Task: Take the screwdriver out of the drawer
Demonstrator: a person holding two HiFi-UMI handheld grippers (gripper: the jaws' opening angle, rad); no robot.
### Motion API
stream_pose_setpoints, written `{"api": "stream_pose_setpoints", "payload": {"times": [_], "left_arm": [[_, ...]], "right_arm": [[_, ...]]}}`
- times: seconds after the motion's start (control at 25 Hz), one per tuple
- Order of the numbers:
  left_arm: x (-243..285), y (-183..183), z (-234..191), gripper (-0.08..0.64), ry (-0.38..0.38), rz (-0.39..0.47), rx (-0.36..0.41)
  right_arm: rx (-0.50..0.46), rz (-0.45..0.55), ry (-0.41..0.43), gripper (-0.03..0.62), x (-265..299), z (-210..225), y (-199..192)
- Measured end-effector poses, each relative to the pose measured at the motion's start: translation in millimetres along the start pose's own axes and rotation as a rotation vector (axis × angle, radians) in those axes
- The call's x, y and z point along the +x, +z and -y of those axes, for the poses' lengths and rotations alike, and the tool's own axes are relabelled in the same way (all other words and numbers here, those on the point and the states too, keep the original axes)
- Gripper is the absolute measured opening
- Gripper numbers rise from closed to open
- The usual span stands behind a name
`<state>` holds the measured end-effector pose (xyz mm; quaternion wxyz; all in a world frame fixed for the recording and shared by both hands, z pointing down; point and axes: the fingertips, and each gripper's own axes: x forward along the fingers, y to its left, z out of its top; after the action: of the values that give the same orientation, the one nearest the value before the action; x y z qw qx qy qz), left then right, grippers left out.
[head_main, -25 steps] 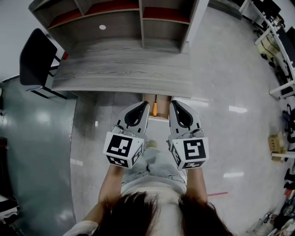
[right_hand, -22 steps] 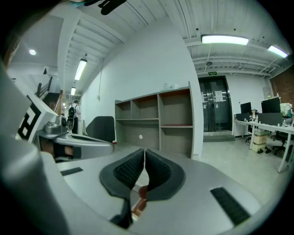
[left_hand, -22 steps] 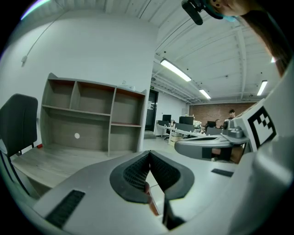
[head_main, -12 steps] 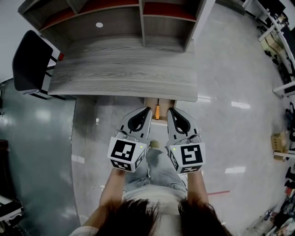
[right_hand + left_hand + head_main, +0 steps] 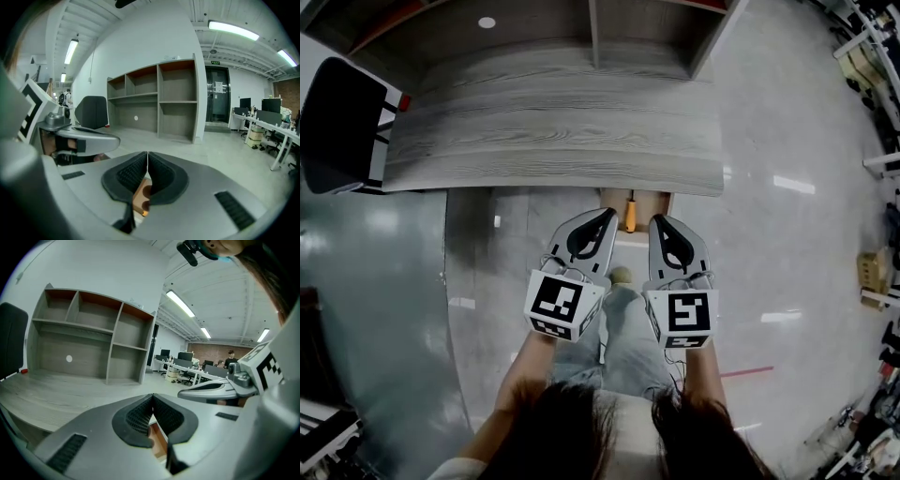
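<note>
An open-plan office: rows of desks (image 5: pixel 190 372) with monitors (image 5: pixel 185 356) run under long ceiling strip lights (image 5: pixel 180 303) (a person (image 5: pixel 230 358) stands far back among them). Nearer are a grey wood-grain desk (image 5: pixel 553 141), an open shelf unit (image 5: pixel 159 101), a black chair (image 5: pixel 337 127) and a glossy pale floor (image 5: pixel 787 122).

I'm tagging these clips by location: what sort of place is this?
Most likely an open-plan office: a wooden desk with an open shelf unit, rows of computer workstations, and ceiling strip lights.
</note>
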<state>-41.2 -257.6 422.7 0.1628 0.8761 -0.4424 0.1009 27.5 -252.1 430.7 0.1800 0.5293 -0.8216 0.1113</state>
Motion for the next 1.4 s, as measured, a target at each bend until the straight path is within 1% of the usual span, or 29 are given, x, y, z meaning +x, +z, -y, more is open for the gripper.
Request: {"api": "stream_pose_setpoints", "payload": {"times": [0.2,0.52,0.88,1.04,1.4], "left_arm": [[15.8,-28.6,-16.5,0.017,-0.023,-0.027,-0.003],[38.1,-71.1,-35.8,0.017,-0.061,-0.069,-0.025],[62.0,-114.6,-42.5,0.017,-0.102,-0.121,-0.031],[70.8,-133.9,-48.5,0.017,-0.104,-0.142,-0.043],[88.9,-166.9,-64.2,0.017,-0.104,-0.183,-0.062]], "right_arm": [[0.007,-0.063,-0.032,0.028,23.6,1.7,-32.7],[0.062,-0.145,-0.058,0.029,53.9,1.3,-80.4],[0.108,-0.224,-0.056,0.029,83.3,1.3,-127.4],[0.126,-0.260,-0.042,0.029,96.2,-1.0,-148.0],[0.142,-0.333,-0.041,0.031,128.5,-1.6,-184.5]]}}
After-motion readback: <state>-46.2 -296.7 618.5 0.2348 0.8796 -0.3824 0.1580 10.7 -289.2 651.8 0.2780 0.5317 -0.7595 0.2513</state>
